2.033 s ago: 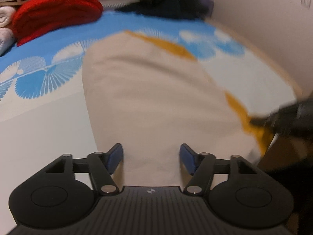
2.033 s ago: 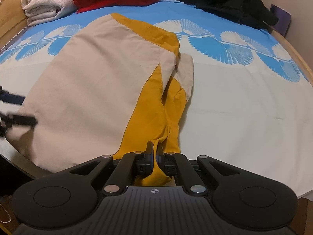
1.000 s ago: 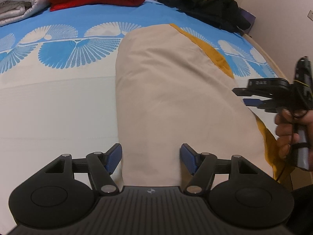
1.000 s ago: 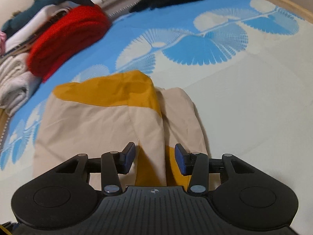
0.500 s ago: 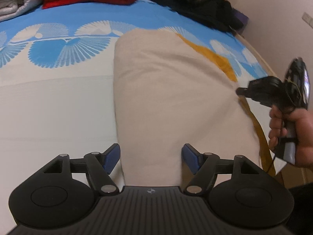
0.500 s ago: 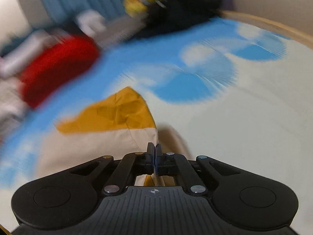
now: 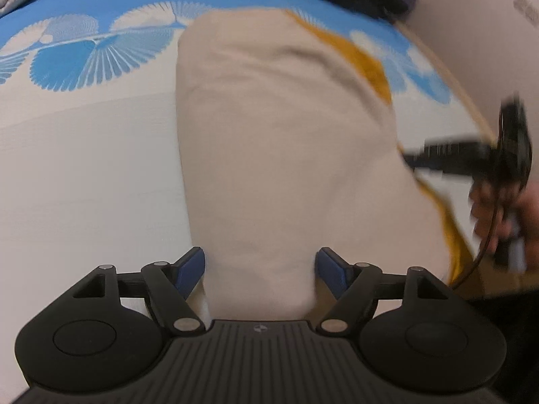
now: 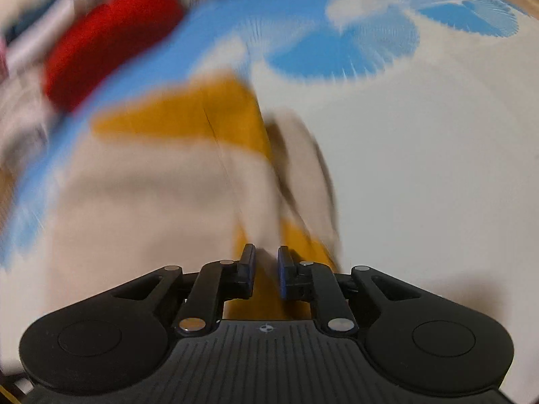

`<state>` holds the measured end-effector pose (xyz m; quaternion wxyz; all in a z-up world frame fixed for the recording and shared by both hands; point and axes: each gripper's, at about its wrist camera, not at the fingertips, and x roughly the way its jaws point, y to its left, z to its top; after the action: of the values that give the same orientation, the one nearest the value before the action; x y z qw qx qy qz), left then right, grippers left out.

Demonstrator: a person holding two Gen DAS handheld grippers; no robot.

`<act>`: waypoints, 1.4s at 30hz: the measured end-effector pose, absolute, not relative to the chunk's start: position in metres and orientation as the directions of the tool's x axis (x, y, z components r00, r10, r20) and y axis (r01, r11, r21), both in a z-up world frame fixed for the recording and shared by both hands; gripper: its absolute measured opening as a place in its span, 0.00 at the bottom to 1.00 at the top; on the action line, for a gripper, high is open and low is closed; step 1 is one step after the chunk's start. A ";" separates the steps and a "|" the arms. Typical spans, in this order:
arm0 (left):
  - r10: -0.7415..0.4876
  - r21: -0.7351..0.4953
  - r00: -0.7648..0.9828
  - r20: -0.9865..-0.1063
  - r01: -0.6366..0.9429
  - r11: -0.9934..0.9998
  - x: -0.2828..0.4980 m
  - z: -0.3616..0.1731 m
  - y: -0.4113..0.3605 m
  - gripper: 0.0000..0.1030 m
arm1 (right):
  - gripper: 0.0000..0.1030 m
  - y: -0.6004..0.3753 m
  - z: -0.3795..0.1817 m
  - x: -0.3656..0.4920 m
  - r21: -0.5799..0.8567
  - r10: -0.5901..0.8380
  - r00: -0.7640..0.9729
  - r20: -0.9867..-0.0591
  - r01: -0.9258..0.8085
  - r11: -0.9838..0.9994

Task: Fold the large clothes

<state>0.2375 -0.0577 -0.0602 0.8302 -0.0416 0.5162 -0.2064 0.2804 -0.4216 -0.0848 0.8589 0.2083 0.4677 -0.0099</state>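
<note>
**Beige-and-mustard garment flat on bed, mid-fold**

Garment (image 7: 279, 155) fills centre frame on the bedsheet (image 7: 84, 175) — soft, light, floppy; best pinched at hems or corners. Left gripper (image 7: 259, 266) spread wide, straddling the near hem, holding nothing. Right gripper (image 8: 266, 269) narrow but parted, over the mustard edge — grip unclear, blurred.

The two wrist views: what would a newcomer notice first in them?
The large beige garment with mustard-yellow panels lies lengthwise along the middle of the white bed sheet with blue fan prints. The left gripper is open at its near end, and the right gripper sits narrowly open over its yellow edge. A blurred red folded blanket lies at the far left.
</note>
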 end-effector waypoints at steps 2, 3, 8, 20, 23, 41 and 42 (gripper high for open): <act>-0.390 -0.311 0.429 -0.815 0.243 0.919 0.248 -0.054 -0.049 0.77 | 0.15 -0.424 -0.086 0.278 0.344 0.178 0.562 -0.808 0.204 0.916; -0.391 -0.334 0.444 -0.806 0.204 0.920 0.256 -0.053 -0.043 0.77 | 0.15 -0.427 -0.086 0.276 0.361 0.191 0.566 -0.802 0.205 0.910; -0.448 -0.480 0.418 -0.790 0.032 0.877 0.303 -0.075 -0.020 0.78 | 0.20 -0.437 -0.086 0.272 0.441 0.244 0.580 -0.777 0.225 0.869; -0.579 -0.645 0.368 -0.728 -0.079 0.760 0.371 -0.133 -0.033 0.94 | 0.59 -0.432 -0.096 0.269 0.465 0.309 0.521 -0.796 0.199 0.863; -0.597 -0.665 0.381 -0.706 -0.068 0.743 0.382 -0.143 -0.038 0.94 | 0.59 -0.426 -0.098 0.270 0.444 0.296 0.518 -0.803 0.187 0.876; -0.455 -0.451 0.650 -0.609 0.188 0.872 0.409 -0.039 -0.022 0.36 | 0.03 -0.368 -0.070 0.308 0.448 0.273 0.683 -0.677 0.088 0.889; -0.435 -0.435 0.664 -0.608 0.180 0.882 0.413 -0.034 -0.010 0.37 | 0.03 -0.361 -0.066 0.314 0.459 0.279 0.704 -0.653 0.075 0.885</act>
<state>0.4134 -0.0103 -0.0339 0.8960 -0.1714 0.3720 -0.1718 0.3136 -0.3609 -0.0661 0.8933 0.2327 0.3803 0.0569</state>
